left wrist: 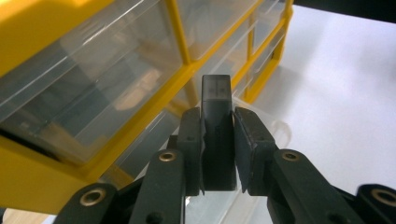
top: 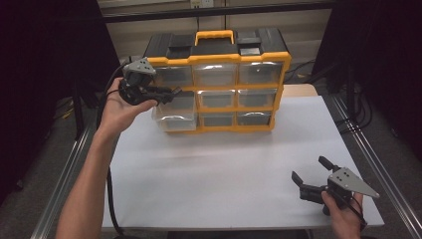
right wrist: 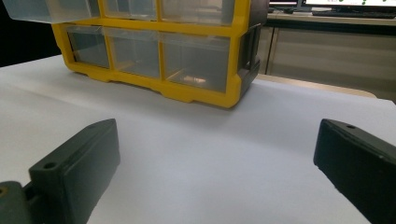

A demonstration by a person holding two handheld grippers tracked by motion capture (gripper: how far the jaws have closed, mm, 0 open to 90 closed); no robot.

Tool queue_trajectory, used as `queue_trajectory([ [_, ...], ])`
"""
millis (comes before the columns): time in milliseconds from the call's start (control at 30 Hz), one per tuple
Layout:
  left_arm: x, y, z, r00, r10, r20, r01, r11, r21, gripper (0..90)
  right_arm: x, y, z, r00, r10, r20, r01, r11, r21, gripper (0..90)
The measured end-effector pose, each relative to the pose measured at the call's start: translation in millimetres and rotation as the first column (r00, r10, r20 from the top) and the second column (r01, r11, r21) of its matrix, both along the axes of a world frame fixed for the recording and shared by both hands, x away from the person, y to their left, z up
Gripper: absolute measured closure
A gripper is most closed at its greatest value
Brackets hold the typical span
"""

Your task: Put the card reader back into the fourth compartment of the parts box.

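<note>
At the left end of the yellow drawer cabinet [top: 219, 82], which stands at the far side of the white desk [top: 224, 169], the left claw [top: 166, 92] is held level beside the middle row. A small black block [left wrist: 216, 135] is clamped between its jaws, which are closed tight on the block's two long flanks. Just under it, the clear drawer [top: 171, 112] of the left column is pulled partway out of the cabinet.

The block is judged to be rigid, light and smooth-sided, probably moulded plastic, so little squeeze should be needed, though a slick face could slip if the hold is slackened. The flanks already pinched are the sensible place to grip, near the middle of its length.

Its long axis is seen to run along the jaws, with the free end projecting past the tips and pointing along the cabinet's front, toward the far columns of drawers.

The right claw [top: 311, 179] is held low over the near right corner of the desk, its jaws spread wide with nothing between them, well apart from the cabinet.
</note>
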State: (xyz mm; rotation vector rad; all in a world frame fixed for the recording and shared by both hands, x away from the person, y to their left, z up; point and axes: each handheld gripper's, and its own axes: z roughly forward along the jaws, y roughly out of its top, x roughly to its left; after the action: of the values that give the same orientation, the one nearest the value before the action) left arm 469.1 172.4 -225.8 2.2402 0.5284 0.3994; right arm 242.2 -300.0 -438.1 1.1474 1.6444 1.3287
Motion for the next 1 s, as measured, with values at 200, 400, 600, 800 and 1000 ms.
queue_trajectory([
  [200, 12.1, 5.2, -4.6, 0.9994, 0.022, -0.025, -0.022, 0.9997, 0.010, 73.6, 0.4, 0.1, -0.1, 1.0000, 0.000, 0.000, 0.000, 1.000, 0.000, 0.5],
  [400, 12.3, 1.9, -9.1, 0.9987, 0.002, -0.051, -0.001, 0.9997, 0.026, 73.6, 0.3, -0.1, -0.2, 1.0000, -0.002, -0.001, 0.002, 1.000, -0.001, 0.4],
  [600, 10.9, -3.1, -14.8, 0.9977, -0.008, -0.067, 0.011, 0.9988, 0.048, 73.6, 0.2, 0.0, -0.1, 1.0000, 0.000, -0.001, 0.000, 1.000, -0.002, 0.5],
  [800, 13.2, -6.7, -20.2, 0.9971, -0.002, -0.076, 0.008, 0.9973, 0.073, 73.6, 0.1, 0.0, -0.1, 1.0000, 0.000, 0.000, 0.000, 1.000, -0.002, 0.5],
  [1000, 14.4, -9.6, -23.0, 0.9953, -0.008, -0.097, 0.017, 0.9957, 0.092, 73.6, 0.3, 0.0, -0.2, 1.0000, 0.000, -0.001, 0.000, 1.000, -0.003, 0.6],
])
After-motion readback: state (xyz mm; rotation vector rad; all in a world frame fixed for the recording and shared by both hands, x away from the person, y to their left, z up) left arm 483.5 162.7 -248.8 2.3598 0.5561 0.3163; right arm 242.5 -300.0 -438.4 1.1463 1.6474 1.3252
